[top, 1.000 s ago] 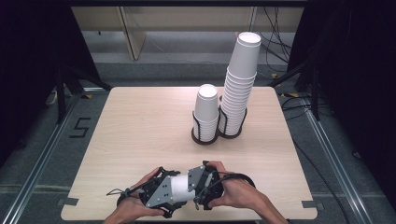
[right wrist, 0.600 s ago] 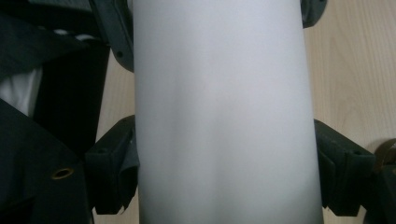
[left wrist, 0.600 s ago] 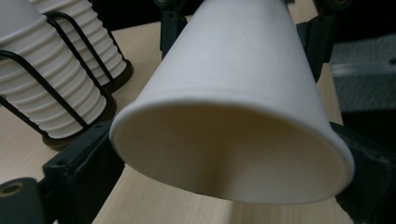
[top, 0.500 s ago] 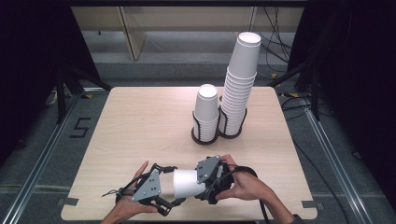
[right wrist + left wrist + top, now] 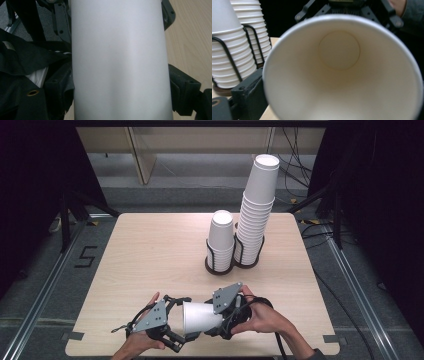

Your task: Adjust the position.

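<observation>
My right tool (image 5: 216, 319) clamps the base end of the white paper cup (image 5: 200, 317) at lower centre of the frame, while my left tool (image 5: 176, 332), jaws just opening, stands wide at its rim.

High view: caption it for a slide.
Two hand-held grippers pass a paper cup on its side, near two cup stacks in a wire holder.

"5" on the floor (image 5: 86, 256)

Light wood table (image 5: 150, 250) on grey floor (image 5: 40, 285); metal floor rails (image 5: 35, 320) along both side edges, black curtains (image 5: 35, 170) flanking, beige cabinet (image 5: 175, 140) behind far edge.
</observation>
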Demonstrator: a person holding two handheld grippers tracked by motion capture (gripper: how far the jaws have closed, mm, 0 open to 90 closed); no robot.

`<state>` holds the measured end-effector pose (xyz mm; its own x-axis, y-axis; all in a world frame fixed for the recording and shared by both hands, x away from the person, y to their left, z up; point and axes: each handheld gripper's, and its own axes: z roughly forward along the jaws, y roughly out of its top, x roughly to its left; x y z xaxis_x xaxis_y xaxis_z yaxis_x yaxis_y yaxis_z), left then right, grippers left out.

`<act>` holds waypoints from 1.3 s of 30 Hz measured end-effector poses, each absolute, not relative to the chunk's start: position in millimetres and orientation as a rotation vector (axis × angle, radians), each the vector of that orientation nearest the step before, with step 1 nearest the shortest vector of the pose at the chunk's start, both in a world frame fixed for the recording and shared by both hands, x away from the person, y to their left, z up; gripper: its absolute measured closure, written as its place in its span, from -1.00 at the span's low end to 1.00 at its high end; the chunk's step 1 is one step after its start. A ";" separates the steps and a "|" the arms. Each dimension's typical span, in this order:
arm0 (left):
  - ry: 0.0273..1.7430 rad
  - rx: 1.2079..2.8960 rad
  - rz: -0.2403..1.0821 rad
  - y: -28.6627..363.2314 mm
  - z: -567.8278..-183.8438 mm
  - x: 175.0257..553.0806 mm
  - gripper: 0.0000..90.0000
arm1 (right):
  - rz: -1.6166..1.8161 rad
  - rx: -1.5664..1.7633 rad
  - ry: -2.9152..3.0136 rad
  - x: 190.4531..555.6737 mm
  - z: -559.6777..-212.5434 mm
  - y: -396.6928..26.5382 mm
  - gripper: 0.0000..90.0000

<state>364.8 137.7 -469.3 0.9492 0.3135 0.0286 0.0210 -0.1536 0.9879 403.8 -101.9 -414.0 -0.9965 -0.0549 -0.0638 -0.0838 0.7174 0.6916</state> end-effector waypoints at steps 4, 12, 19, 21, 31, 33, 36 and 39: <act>0.244 1.704 0.251 138.7 -467.9 364.8 -0.89 | 1.196 -0.108 2.891 402.5 -414.1 -101.3 -0.52; 0.252 1.780 0.285 136.1 -460.8 363.6 -0.83 | 1.174 -0.057 2.898 404.0 -416.1 -103.6 -0.58; 0.272 1.868 0.311 135.4 -458.3 363.7 -0.83 | 0.967 -0.050 2.870 399.8 -414.1 -103.3 -0.62; 0.280 1.891 0.311 133.7 -457.2 363.3 -0.82 | 0.903 -0.022 2.865 391.6 -414.2 -98.7 -0.63; 0.320 1.866 0.287 130.6 -457.8 362.1 -0.88 | 0.810 -0.083 2.846 387.2 -426.9 -79.4 -0.52; 0.342 1.827 0.272 132.2 -459.1 363.9 -0.90 | 0.858 -0.084 2.844 388.6 -427.8 -80.3 -0.52; 0.405 1.762 0.248 140.7 -461.3 368.5 -0.99 | 0.951 -0.015 2.843 392.9 -426.5 -86.5 -0.51; 0.461 1.682 0.192 145.9 -465.4 374.3 -1.00 | 1.035 -0.012 2.810 402.6 -425.4 -93.8 -0.51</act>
<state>374.3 145.9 -465.4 0.9042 0.4055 -0.1340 0.1900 -0.1008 0.9766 402.6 -93.8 -425.4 -0.9892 0.0428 -0.1401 -0.0583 0.7625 0.6443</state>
